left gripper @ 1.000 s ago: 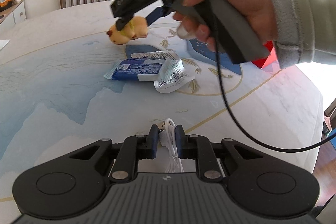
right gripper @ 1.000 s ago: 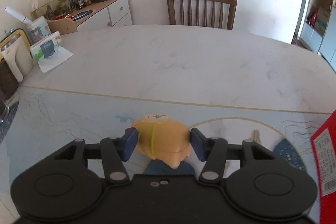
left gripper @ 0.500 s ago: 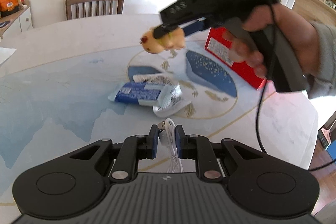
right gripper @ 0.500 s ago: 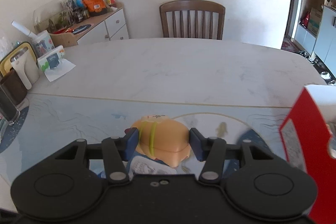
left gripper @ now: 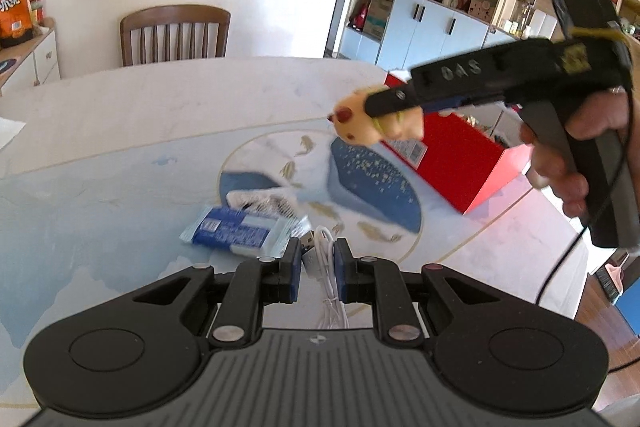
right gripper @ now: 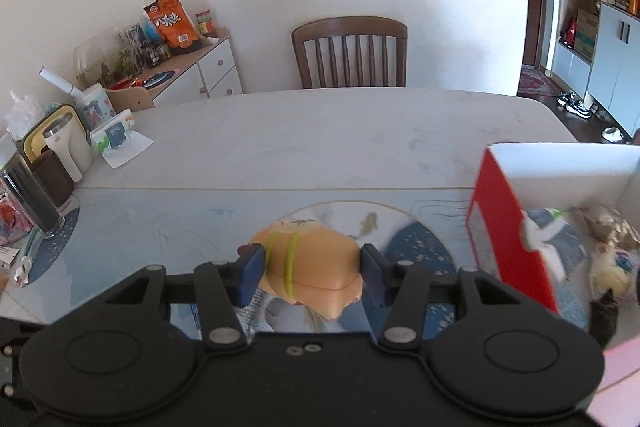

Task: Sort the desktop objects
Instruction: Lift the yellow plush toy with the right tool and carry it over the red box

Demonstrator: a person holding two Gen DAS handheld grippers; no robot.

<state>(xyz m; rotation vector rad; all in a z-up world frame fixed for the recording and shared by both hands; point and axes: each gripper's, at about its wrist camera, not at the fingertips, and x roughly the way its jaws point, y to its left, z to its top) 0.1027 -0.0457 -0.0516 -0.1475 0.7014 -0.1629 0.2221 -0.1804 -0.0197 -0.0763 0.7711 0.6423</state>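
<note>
My right gripper (right gripper: 312, 273) is shut on a yellow-orange toy figure (right gripper: 316, 271), carried in the air above the table. The left wrist view shows the same toy figure (left gripper: 374, 125) in the right gripper (left gripper: 384, 115), just left of the red box (left gripper: 452, 163). In the right wrist view the red box (right gripper: 504, 227) stands open at the right with several items inside. My left gripper (left gripper: 316, 263) is shut on a white USB cable (left gripper: 326, 279) that hangs below its pads. A blue-and-white snack packet (left gripper: 236, 233) lies on the table ahead of the left gripper.
A silver wrapper (left gripper: 272, 203) lies behind the blue packet on the round blue mat pattern (left gripper: 372, 187). A wooden chair (right gripper: 350, 53) stands at the table's far side. Cups, a tissue holder and jars (right gripper: 64, 147) crowd the left table edge beside a sideboard (right gripper: 188, 67).
The right gripper carried the toy figure rightward and up, from over the packets to beside the red box. The left gripper rose a little with the cable.
</note>
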